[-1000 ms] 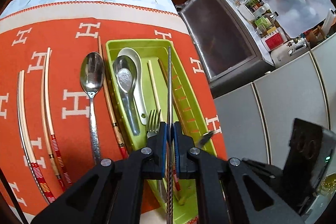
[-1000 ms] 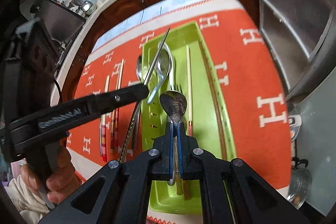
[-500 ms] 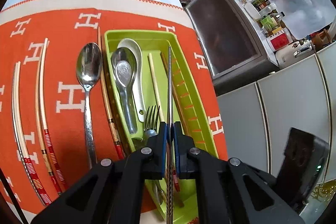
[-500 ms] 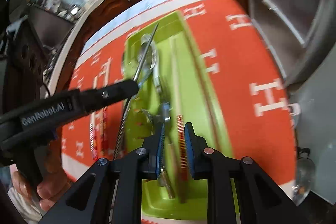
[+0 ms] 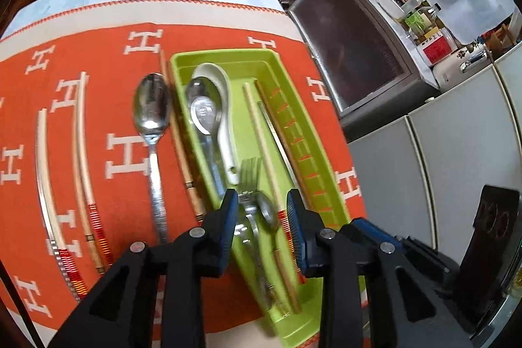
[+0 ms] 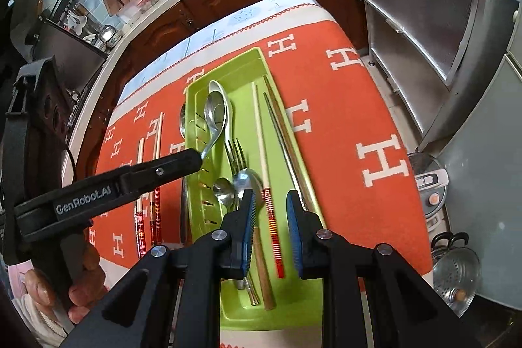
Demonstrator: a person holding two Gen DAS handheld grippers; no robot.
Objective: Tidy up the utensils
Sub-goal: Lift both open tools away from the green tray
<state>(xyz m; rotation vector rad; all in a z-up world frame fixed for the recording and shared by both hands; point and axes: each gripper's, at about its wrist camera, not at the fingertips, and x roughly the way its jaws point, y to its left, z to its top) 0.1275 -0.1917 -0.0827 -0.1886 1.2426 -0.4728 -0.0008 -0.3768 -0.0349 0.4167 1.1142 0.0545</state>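
While both grippers hang over the green tray, each view reads as follows.

Left wrist view
- Left gripper point(image 5: 262, 211): jaws have just been opening; they stand apart above the near half of the tray, pads pressing on nothing.
- Green tray point(image 5: 228, 56): lies lengthwise on the orange cloth point(image 5: 81, 152), right of centre.
- White ceramic spoon point(image 5: 218, 106): lies in the left part of the tray, with a steel spoon point(image 5: 204, 110) nested in its bowl.
- Fork point(image 5: 249, 172): in the tray, tines pointing away, its handle passing under the gap between the jaws.
- Metal chopstick point(image 5: 275, 136): lies free in the tray between a pale chopstick point(image 5: 257, 132) and a brown chopstick point(image 5: 277, 123).
- Large steel spoon point(image 5: 151, 119): on the cloth just left of the tray.
- Loose chopsticks point(image 5: 81, 152): on the cloth further left, red-banded ends near the camera.

Right wrist view
- Right gripper point(image 6: 269, 207): jaws parted, nothing clamped; the red-banded end of a pale chopstick point(image 6: 261, 145) lies in the tray beneath the gap.
- Small spoons point(image 6: 249, 181): two bowls side by side in the tray, just beyond the left pad.
- Left gripper point(image 6: 192, 158): reaches in from the left over the tray's slotted wall; a hand point(image 6: 81, 282) grips its handle.
- Metal chopstick point(image 6: 284, 145): rests along the tray's right side beside the brown one.
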